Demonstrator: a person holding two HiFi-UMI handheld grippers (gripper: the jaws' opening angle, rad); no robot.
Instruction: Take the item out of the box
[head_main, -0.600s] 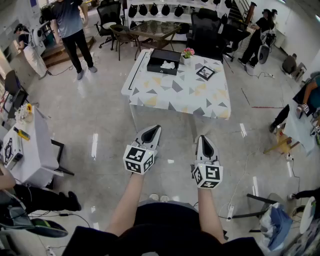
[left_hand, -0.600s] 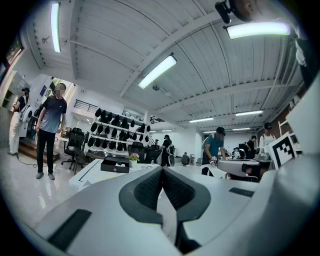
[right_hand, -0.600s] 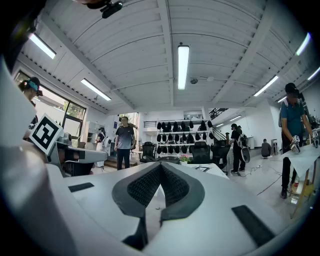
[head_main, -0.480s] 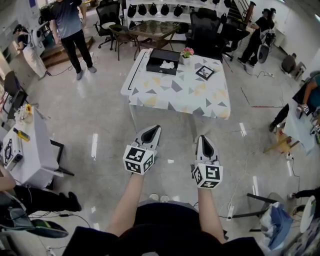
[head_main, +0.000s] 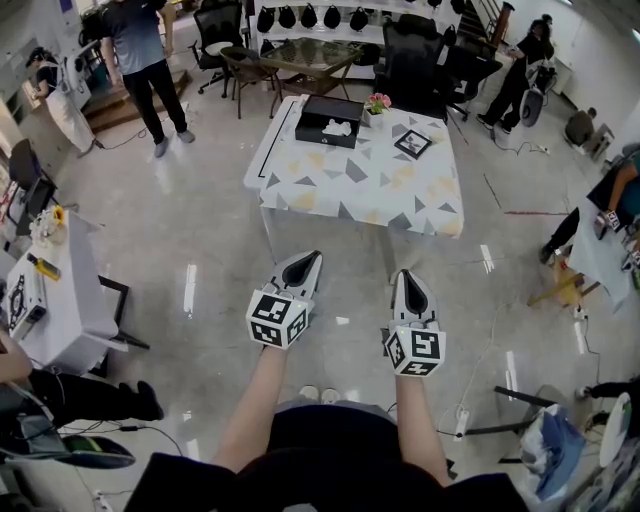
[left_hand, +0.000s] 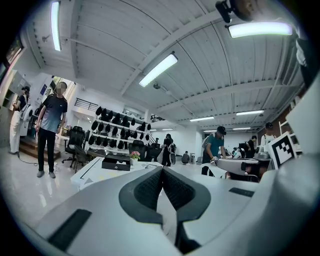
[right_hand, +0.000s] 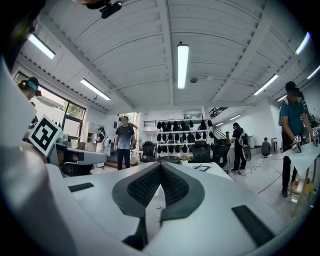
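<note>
A black open box (head_main: 330, 122) stands at the far edge of a table (head_main: 350, 185) covered with a triangle-patterned cloth. A white item (head_main: 337, 129) lies inside it. The same box (left_hand: 116, 163) shows small in the left gripper view, far beyond the jaws. My left gripper (head_main: 312, 257) and right gripper (head_main: 407, 275) hover side by side over the floor, well short of the table. Both point toward it. The pads of each meet at the tip, left (left_hand: 162, 170) and right (right_hand: 161, 166), with nothing between them.
A pot of pink flowers (head_main: 376, 105) and a dark picture frame (head_main: 411, 145) share the table with the box. Office chairs (head_main: 410, 60) and a glass table (head_main: 310, 55) stand behind it. A white side table (head_main: 60, 295) is at the left. Several people stand around the room.
</note>
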